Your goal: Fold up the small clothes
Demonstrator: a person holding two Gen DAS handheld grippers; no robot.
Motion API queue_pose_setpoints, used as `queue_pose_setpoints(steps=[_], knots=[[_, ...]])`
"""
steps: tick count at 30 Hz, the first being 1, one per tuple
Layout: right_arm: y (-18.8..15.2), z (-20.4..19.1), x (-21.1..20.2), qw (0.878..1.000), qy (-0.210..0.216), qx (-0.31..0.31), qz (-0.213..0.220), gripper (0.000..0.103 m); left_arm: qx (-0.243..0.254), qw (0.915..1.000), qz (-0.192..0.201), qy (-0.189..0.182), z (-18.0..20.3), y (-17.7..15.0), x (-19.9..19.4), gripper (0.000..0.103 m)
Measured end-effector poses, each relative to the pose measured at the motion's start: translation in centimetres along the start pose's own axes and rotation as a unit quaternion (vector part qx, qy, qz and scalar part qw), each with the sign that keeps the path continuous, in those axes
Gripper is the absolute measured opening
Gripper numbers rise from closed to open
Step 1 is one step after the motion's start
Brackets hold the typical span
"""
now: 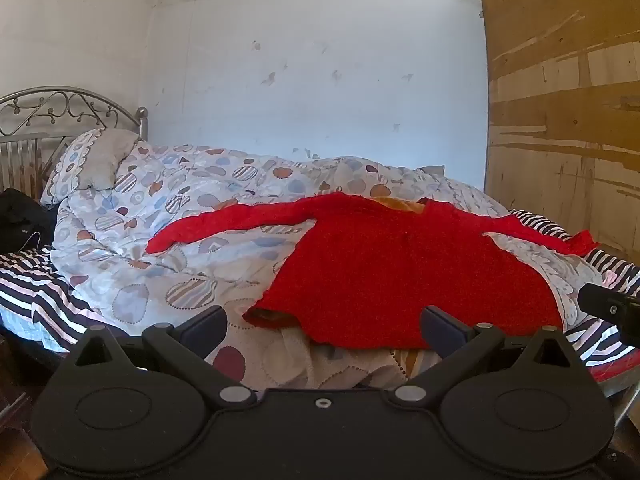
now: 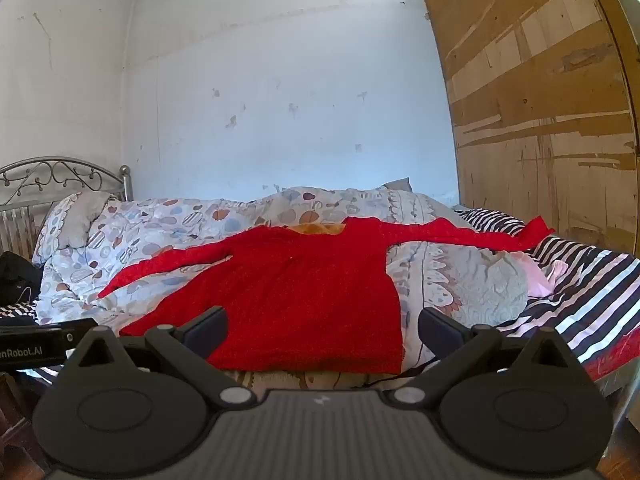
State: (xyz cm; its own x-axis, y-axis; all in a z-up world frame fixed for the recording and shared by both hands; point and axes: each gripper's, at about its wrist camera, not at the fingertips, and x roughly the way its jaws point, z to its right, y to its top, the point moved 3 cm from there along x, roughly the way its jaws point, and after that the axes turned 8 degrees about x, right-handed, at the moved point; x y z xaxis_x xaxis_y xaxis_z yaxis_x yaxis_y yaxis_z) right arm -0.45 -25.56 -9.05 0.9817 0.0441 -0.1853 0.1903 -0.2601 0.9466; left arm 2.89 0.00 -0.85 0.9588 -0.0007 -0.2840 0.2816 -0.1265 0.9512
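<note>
Both my tongs stand wide apart and grip nothing: the left tongs (image 1: 322, 330) hover just short of the near hem of the red sweater (image 1: 400, 264), at its left corner, and the right tongs (image 2: 322, 330) face the same hem nearer its right corner. The sweater lies flat on the quilt (image 1: 160, 240), hem toward me, neck away, with one sleeve (image 1: 224, 222) stretched out to the left and the other sleeve (image 2: 460, 230) reaching right onto the striped sheet (image 2: 580, 280). Something orange shows at the neck, though I cannot tell what. Nothing is folded yet, so I judge that I am at the very start, lined up for the first grasp. The next move, as I see it, calls for dropping each pair of tongs onto the cloth and pinching only the knit, not the soft, rumpled quilt beneath, then carrying a sleeve or a side in over the body.
</note>
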Motion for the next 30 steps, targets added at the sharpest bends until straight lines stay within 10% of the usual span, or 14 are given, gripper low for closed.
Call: queue_pose_setpoints(steps=[30], knots=[[-0.13,0.14,0.11,1.0,-0.002,0.002,-0.006,0.103,0.004,1.0,-0.002,-0.001,0.1,-0.05,0.08,0.102]])
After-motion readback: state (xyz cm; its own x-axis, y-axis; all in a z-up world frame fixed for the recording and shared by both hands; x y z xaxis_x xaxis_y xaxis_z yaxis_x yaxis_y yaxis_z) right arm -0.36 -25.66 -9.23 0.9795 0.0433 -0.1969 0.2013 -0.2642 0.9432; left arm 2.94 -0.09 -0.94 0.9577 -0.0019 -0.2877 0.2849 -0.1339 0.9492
